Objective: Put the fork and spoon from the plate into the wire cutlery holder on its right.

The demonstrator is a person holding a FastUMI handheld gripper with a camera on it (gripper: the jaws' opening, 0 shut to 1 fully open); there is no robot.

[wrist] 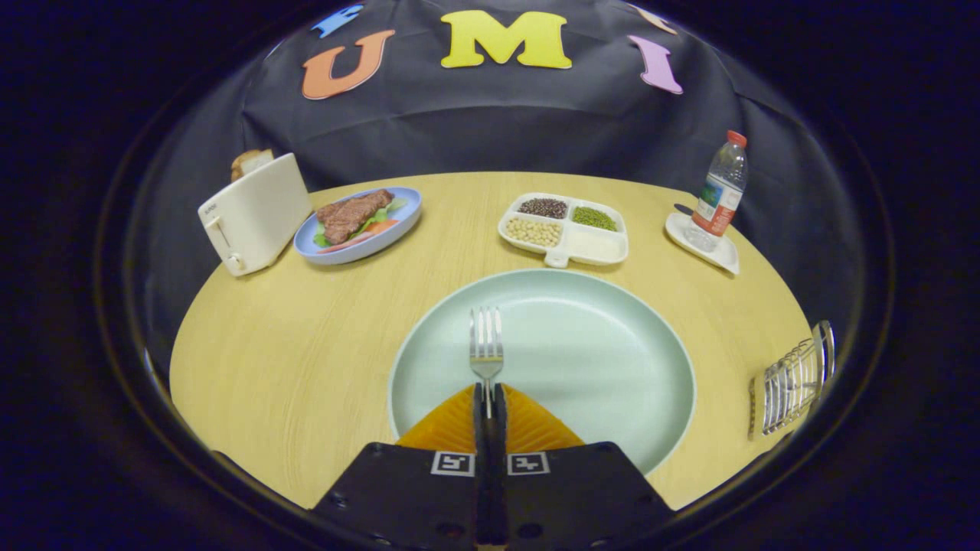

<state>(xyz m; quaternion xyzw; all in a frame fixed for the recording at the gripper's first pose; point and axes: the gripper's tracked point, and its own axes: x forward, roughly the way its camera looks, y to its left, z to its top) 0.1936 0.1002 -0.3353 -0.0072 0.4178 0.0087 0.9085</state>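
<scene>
My gripper [488, 392] is shut on the handle of a silver fork [486, 344], and both fingers press on it. The fork's tines point away from me, over the pale green plate [605, 360], which lies just ahead of and under the fingers. Whether the fork is lifted off the plate or still touches it I cannot tell. The wire cutlery holder [792, 379] stands on the wooden table to the right of the plate, with a thin metal piece rising at its far side.
Beyond the plate sits a white divided tray [565, 229] of beans and grains. Further left are a blue plate with steak [358, 224] and a white toaster [255, 213]. A water bottle [720, 187] stands on a white tray at the far right.
</scene>
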